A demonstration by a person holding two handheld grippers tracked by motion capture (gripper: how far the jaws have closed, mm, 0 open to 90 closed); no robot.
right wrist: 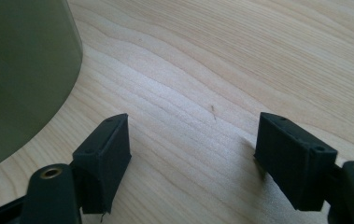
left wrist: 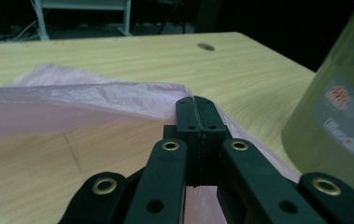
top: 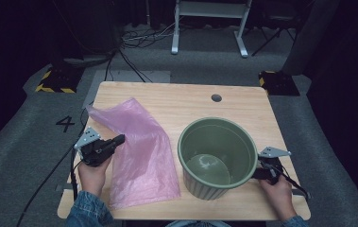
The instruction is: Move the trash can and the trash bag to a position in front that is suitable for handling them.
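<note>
on the wooden table a pink bag lay flat left of the green bin; the left gripper had clamped its edge, the right gripper gaped wide beside the bin, lining seemingly not begun
</note>
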